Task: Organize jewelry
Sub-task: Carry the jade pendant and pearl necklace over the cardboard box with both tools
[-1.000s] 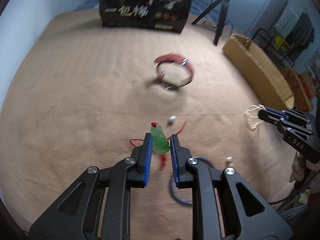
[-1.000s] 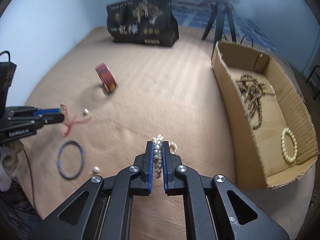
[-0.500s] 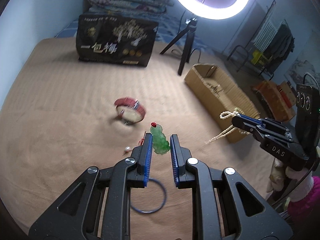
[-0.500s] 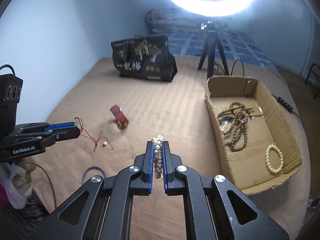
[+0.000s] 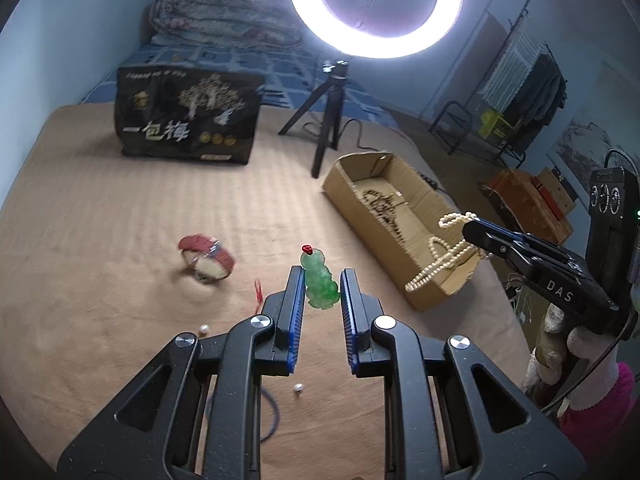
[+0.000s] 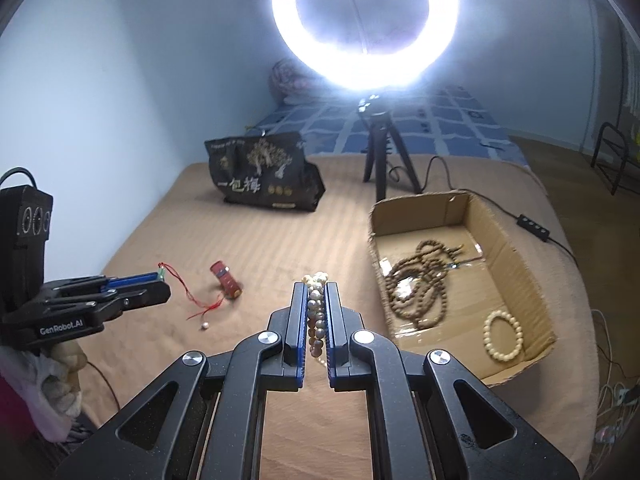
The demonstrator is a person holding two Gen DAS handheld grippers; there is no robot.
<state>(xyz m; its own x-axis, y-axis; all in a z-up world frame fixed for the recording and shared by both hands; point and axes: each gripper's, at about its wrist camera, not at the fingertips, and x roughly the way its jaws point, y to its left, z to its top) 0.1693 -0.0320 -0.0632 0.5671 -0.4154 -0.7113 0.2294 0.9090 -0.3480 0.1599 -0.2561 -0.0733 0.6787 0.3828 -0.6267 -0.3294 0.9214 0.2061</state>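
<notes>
My left gripper (image 5: 321, 284) is shut on a green jade pendant (image 5: 319, 282), lifted off the tan bedspread; its red cord (image 6: 188, 292) trails down from the jaws in the right wrist view. My right gripper (image 6: 315, 300) is shut on a pearl necklace (image 6: 315, 312), whose loops (image 5: 440, 260) hang beside the near end of the cardboard box (image 5: 348, 192). That box (image 6: 516, 264) lies on the bed to the right and holds brown bead strings (image 6: 420, 280) and a cream bead bracelet (image 6: 502, 338).
On the bedspread lie a red watch (image 5: 206, 258), two loose pearls (image 5: 204, 329) (image 5: 297, 388) and a blue bangle (image 5: 272, 416). A black printed bag (image 5: 188, 120) and a ring light on a tripod (image 5: 328, 120) stand at the back.
Both grippers have risen from the bedspread with their pieces held. The views tilted up, so the ring light and the box interior came into sight.
</notes>
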